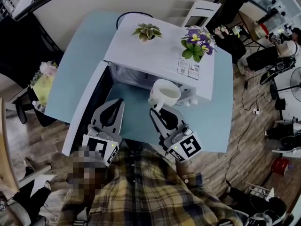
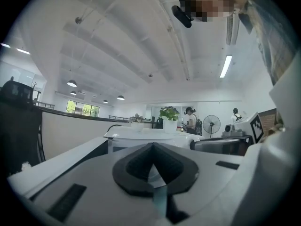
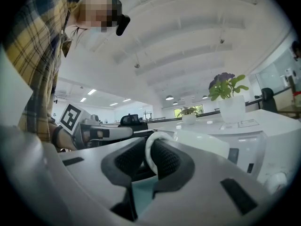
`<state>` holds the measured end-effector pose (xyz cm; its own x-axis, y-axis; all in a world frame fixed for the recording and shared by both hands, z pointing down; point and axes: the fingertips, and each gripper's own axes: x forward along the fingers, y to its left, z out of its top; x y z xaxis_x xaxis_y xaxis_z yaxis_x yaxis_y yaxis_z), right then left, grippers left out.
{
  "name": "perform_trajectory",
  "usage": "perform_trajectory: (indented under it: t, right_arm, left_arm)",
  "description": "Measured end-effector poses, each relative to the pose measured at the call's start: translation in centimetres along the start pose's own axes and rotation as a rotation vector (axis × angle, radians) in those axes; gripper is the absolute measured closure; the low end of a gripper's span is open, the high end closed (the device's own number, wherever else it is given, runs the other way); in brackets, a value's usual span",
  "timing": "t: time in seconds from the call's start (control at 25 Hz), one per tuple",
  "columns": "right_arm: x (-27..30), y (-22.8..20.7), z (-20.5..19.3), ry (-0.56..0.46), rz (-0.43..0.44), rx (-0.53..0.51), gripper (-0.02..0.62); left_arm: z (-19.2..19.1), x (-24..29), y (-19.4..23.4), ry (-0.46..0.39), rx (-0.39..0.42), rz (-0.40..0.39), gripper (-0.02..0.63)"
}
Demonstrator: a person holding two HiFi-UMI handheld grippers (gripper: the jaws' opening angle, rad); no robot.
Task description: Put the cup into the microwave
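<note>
While the right hand-held gripper clamps the cup by its handle, the microwave door is open, cup prob. not inside yet; left hand-held gripper closed, empty.

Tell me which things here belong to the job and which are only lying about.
Job: cup, held by the right gripper; microwave, its door open.
Lying about: green plant and purple-flowered plant on the microwave; white chair behind.

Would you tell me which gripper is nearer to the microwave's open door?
Left. The left gripper hovers beside the door; the right gripper, gripping the cup by its handle, is farther off.
</note>
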<state>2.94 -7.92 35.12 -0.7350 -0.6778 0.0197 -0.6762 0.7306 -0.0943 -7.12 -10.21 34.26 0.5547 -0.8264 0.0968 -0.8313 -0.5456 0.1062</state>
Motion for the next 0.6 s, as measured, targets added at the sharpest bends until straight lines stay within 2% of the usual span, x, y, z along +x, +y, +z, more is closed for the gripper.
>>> perform_trajectory:
  t: [0.32,0.6]
  right_arm:
    - [-0.1,-0.3,-0.5,0.005,-0.04,0.008,0.534]
    - [0.0,-0.7,-1.5,0.027,-0.05,0.007,0.534]
  left_arm:
    - [-0.6,0.5,-0.2,0.018,0.006,-0.038,0.614]
    - [-1.9,0.3,0.2,0.044,-0.009,-0.035,0.614]
